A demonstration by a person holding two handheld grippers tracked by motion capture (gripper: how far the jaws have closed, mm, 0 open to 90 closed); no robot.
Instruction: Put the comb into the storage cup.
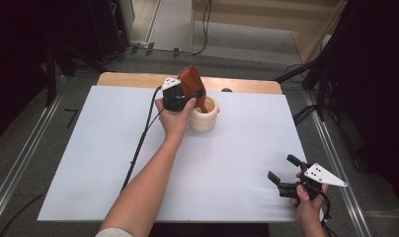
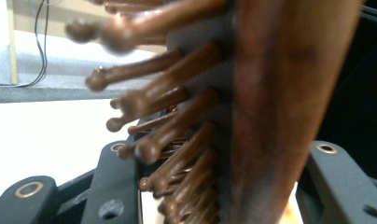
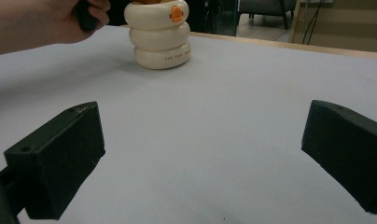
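A brown wooden hairbrush (image 1: 190, 80) stands tilted, its handle down inside a cream ribbed cup (image 1: 206, 119) at the far middle of the table. My left gripper (image 1: 186, 96) is shut on the brush head just above the cup. In the left gripper view the bristles (image 2: 168, 135) and the wooden back (image 2: 270, 116) sit between my two jaws (image 2: 224, 186). My right gripper (image 1: 280, 167) rests open near the front right corner, nothing between its jaws (image 3: 200, 154). From there the cup (image 3: 161, 39) with an orange mark stands far off, beside the other hand (image 3: 46, 23).
A white sheet (image 1: 113, 158) covers the table, with a wooden edge (image 1: 133, 79) at the back. The left gripper's cable (image 1: 140, 143) trails across the sheet to the front. Dark stands and cables surround the table on the floor.
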